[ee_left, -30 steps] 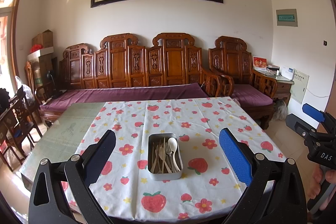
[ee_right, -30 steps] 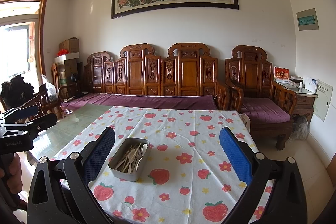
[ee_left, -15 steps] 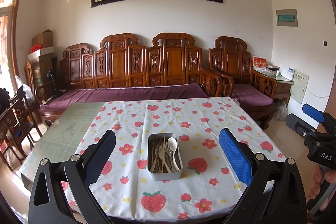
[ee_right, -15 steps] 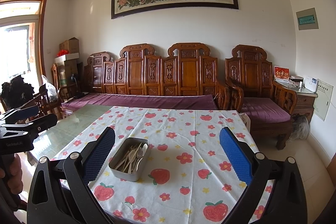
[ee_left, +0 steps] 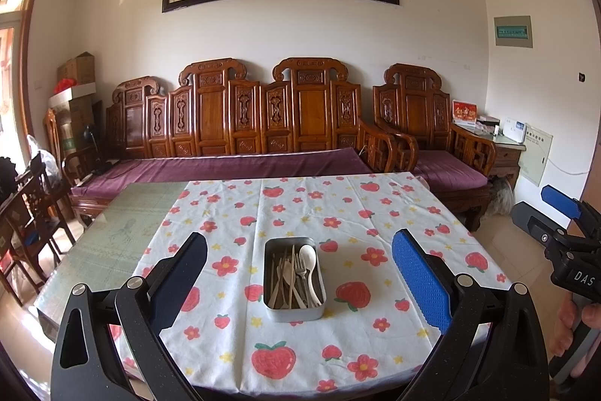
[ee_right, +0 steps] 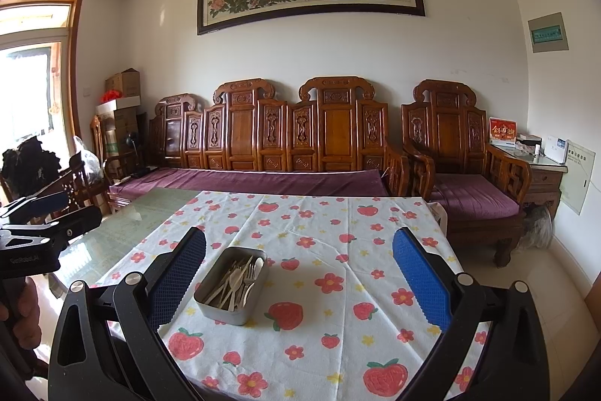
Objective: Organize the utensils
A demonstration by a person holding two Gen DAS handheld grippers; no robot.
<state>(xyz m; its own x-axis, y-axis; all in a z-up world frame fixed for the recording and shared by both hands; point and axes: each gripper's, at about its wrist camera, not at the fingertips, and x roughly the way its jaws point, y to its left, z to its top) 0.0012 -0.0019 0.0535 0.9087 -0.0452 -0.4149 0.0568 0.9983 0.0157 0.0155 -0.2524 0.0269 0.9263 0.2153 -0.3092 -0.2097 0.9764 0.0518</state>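
A rectangular metal tin (ee_left: pixel 294 310) stands near the front middle of the table. It holds several pale utensils: forks, knives and a white spoon (ee_left: pixel 308 256). The tin also shows in the right wrist view (ee_right: pixel 225 310), left of centre. My left gripper (ee_left: pixel 299 282) is open and empty, held above the table's front edge with the tin between its fingers in the view. My right gripper (ee_right: pixel 299 282) is open and empty, to the right of the tin. The right gripper also shows at the right edge of the left wrist view (ee_left: pixel 563 232).
The table carries a white cloth (ee_left: pixel 319 213) printed with strawberries and flowers; its left part is bare green glass (ee_left: pixel 124 232). A carved wooden sofa (ee_left: pixel 263 123) with purple cushions stands behind it. Wooden chairs (ee_left: pixel 26 213) stand at the left.
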